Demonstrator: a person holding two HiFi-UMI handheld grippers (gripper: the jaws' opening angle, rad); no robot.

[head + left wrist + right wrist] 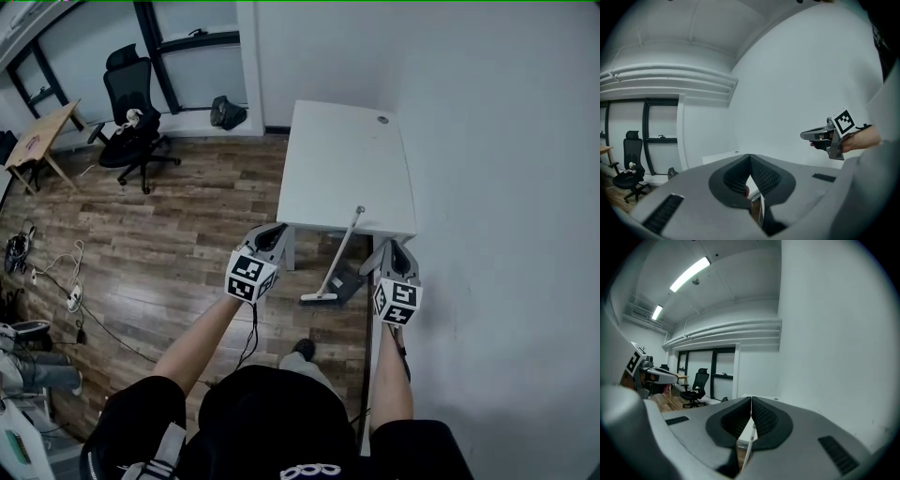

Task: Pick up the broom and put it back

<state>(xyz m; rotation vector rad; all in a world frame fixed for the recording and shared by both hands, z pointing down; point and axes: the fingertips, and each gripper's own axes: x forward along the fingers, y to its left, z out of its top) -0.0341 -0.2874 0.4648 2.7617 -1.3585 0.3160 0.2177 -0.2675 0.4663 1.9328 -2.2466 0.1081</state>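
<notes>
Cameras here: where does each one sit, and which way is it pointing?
Head view: on the person's head, looking steeply down at floor, table and broom; shows both forearms, left gripper, right gripper.
Left gripper view: on the left gripper, looking along its shut jaws to the wall; right gripper at its right.
Right gripper view: on the right gripper, along its shut jaws; left gripper at its left.
Shared: both gripper views show the chair.

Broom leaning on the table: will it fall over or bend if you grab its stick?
The broom only leans on the table edge, so a nudge would probably slide it sideways and topple it. Its thin straight stick looks stiff, likely not bendy. It seems light, though bottom-heavy at the brush end.
</notes>
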